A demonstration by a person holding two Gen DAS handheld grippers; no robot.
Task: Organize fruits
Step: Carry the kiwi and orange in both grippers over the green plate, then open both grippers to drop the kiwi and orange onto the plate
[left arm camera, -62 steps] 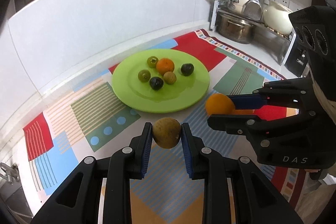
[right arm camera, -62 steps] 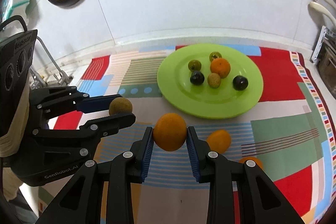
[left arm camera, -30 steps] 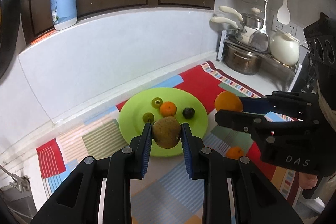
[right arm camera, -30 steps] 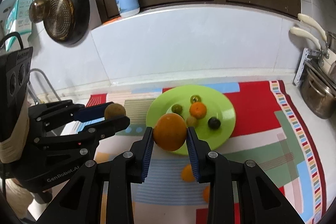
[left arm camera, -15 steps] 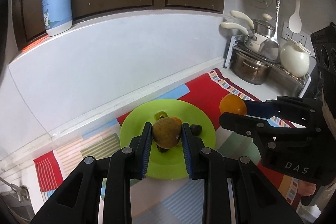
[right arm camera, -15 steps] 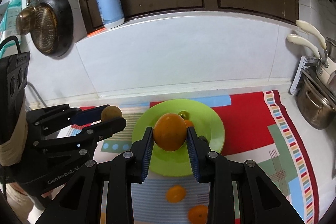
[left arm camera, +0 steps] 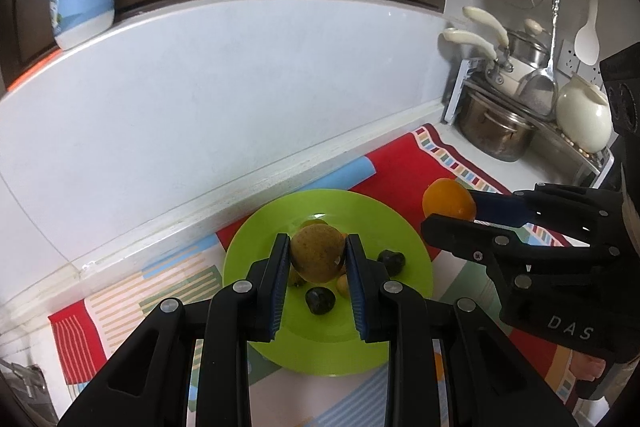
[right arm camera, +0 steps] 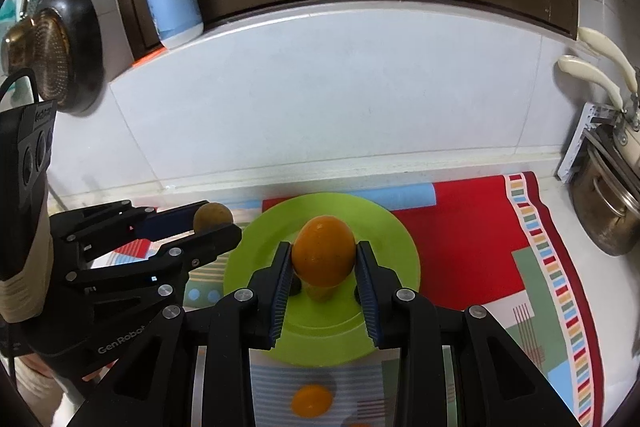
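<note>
The left tongs (left arm camera: pixel 318 259) grip a brownish-green fruit (left arm camera: pixel 317 255) and the right tongs (right arm camera: pixel 323 265) grip an orange (right arm camera: pixel 323 251), both held above the green plate (right arm camera: pixel 394 247). The plate sits on a patterned mat (right arm camera: pixel 480 211) near the counter's back edge. A second orange (right arm camera: pixel 312 401) lies on the mat toward the front edge.
</note>
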